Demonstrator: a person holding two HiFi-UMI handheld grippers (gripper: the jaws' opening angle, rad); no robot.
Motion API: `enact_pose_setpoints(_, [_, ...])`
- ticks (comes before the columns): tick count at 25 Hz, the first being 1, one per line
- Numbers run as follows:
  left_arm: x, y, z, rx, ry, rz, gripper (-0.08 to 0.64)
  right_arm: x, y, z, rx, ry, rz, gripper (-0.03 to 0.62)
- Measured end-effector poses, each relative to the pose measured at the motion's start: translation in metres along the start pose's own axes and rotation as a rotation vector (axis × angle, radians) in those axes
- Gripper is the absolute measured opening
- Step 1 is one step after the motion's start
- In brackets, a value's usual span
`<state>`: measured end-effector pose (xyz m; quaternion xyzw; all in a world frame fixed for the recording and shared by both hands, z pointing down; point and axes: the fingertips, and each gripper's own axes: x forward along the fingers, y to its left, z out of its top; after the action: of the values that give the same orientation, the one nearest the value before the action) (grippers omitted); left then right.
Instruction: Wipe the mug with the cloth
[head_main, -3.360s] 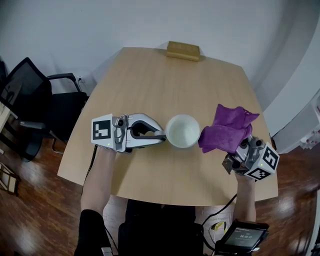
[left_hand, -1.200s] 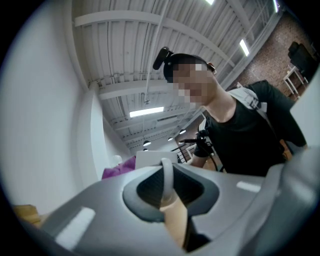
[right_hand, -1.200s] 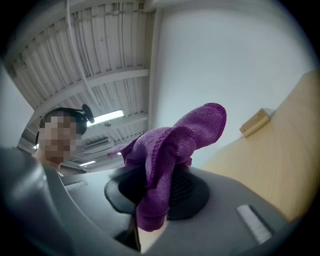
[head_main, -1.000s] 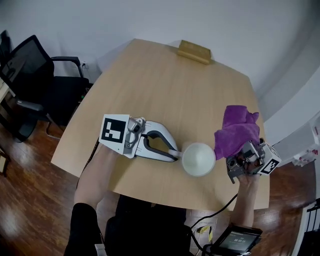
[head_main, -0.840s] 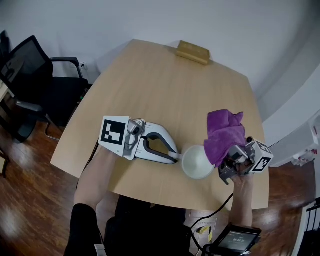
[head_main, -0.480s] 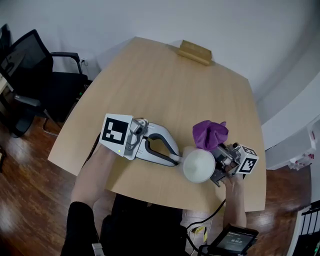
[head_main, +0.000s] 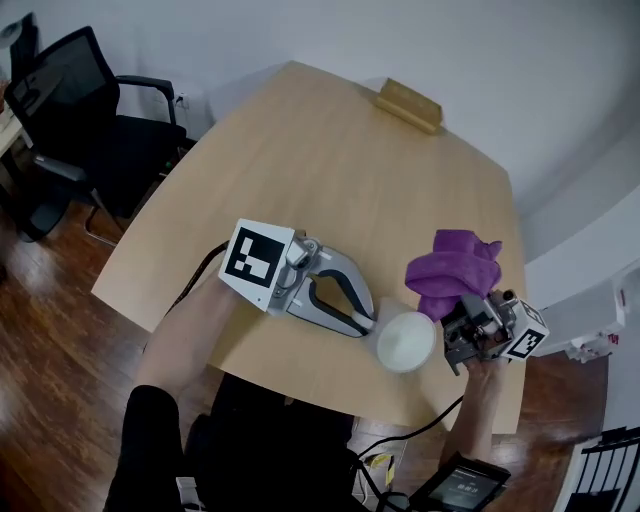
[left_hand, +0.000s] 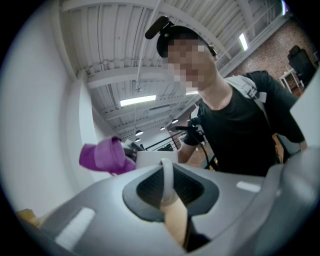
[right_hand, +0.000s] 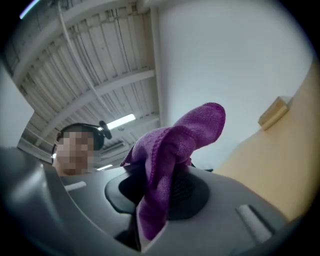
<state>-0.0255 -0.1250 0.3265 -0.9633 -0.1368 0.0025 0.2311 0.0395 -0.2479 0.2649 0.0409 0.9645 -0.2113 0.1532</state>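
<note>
Left gripper (head_main: 371, 325) is clamping the mug (head_main: 405, 342) by its handle (left_hand: 167, 181), holding it over the table's (head_main: 300, 150) near edge. Right gripper (head_main: 450, 318) is pinching the cloth (head_main: 455, 272) beside the rim. Wiping seems barely begun; contact is unclear.

The mug (head_main: 405, 342) is plain white and the cloth (head_main: 455, 272) solid purple. The table (head_main: 330, 190) is pale wood, and the block (head_main: 409, 105) at its upper edge a darker tan. The left gripper (head_main: 370, 325) is light grey with dark grey trim, and its cube (head_main: 258, 264) carries black-and-white square markers. At upper left the office chair (head_main: 90, 110) is black. The floor (head_main: 50, 330) is glossy reddish-brown planks.
</note>
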Motion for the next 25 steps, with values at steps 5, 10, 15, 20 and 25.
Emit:
enact_pose_setpoints(5, [0.004,-0.002,-0.004,-0.014,0.022,-0.011,0.063,0.024,0.03,0.005,-0.002,0.054,0.16,0.083])
enact_pose_setpoints(10, [0.007,-0.005,-0.004,-0.016,0.025,-0.031,0.061,0.034,0.015,-0.044,0.091,0.212,0.177,0.083])
enact_pose_setpoints(15, [0.007,-0.008,-0.002,-0.025,0.009,-0.043,0.063,0.022,-0.028,-0.087,0.101,0.336,0.004,0.081])
enact_pose_setpoints(20, [0.007,-0.007,-0.002,-0.03,-0.003,-0.036,0.063,0.012,-0.029,-0.065,-0.008,0.285,-0.045,0.083])
enact_pose_setpoints(25, [0.009,-0.011,-0.009,-0.055,0.007,-0.052,0.063,0.027,0.044,0.001,-0.099,0.12,0.249,0.083])
